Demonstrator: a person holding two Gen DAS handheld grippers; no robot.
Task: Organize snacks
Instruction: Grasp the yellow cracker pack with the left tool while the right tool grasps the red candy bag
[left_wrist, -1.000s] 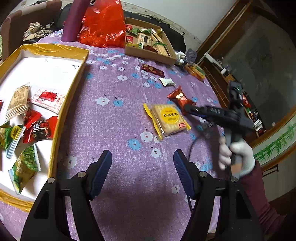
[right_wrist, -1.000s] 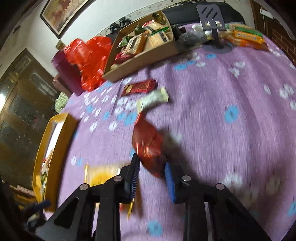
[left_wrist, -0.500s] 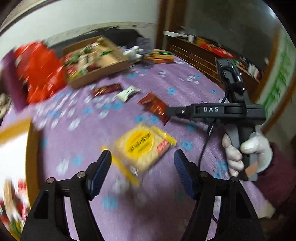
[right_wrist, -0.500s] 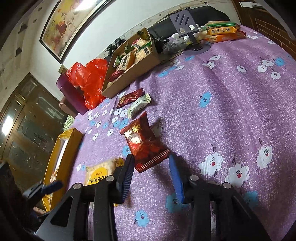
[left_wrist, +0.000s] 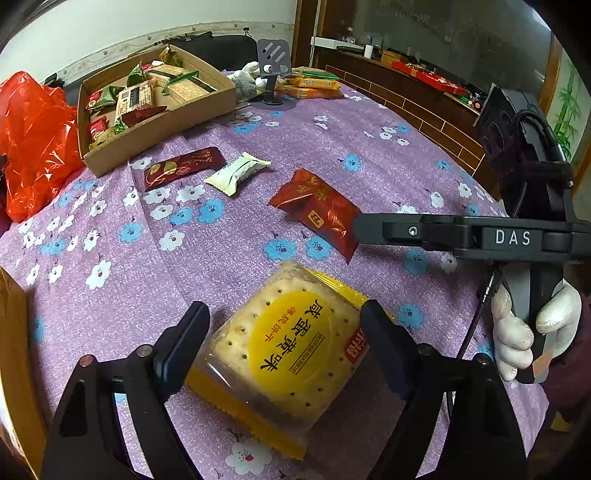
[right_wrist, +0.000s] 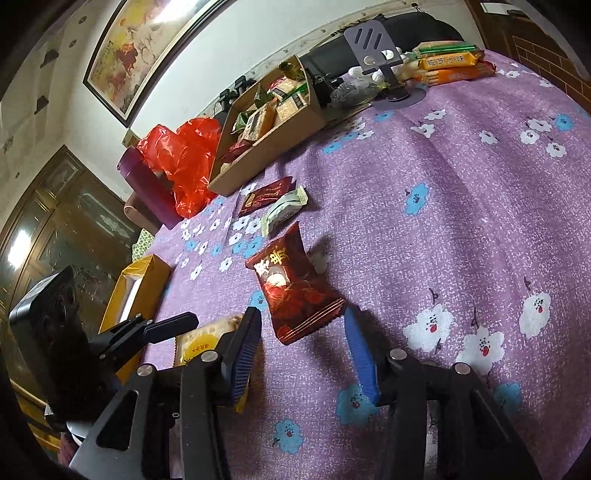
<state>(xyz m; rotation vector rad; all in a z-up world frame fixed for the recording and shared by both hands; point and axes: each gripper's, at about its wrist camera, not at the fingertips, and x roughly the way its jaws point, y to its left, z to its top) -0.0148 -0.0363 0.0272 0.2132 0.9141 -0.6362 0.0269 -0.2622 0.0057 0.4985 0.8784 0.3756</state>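
Note:
A yellow cracker packet (left_wrist: 291, 358) lies on the purple flowered cloth between the fingers of my left gripper (left_wrist: 284, 321). The jaws are opening and the pads stand just off its sides. A dark red snack packet (right_wrist: 291, 288) lies flat on the cloth, its near end between the blue pads of my right gripper (right_wrist: 303, 317). Those jaws are also opening and do not touch it. In the left wrist view the right gripper (left_wrist: 364, 230) reaches in from the right, beside the red packet (left_wrist: 317, 210), held by a white-gloved hand (left_wrist: 532, 328).
A brown cardboard box (left_wrist: 155, 122) of snacks stands at the back, with a red plastic bag (left_wrist: 33, 140) to its left. A flat dark red packet (left_wrist: 183, 166) and a white packet (left_wrist: 236, 171) lie before it. A gold tray (right_wrist: 140, 288) sits left. A phone stand (left_wrist: 273, 62) and orange packets (left_wrist: 310, 86) are far back.
My right gripper opened and let go of the red packet, which now rests on the cloth. My left gripper swung from the gold tray over the cracker packet and widened.

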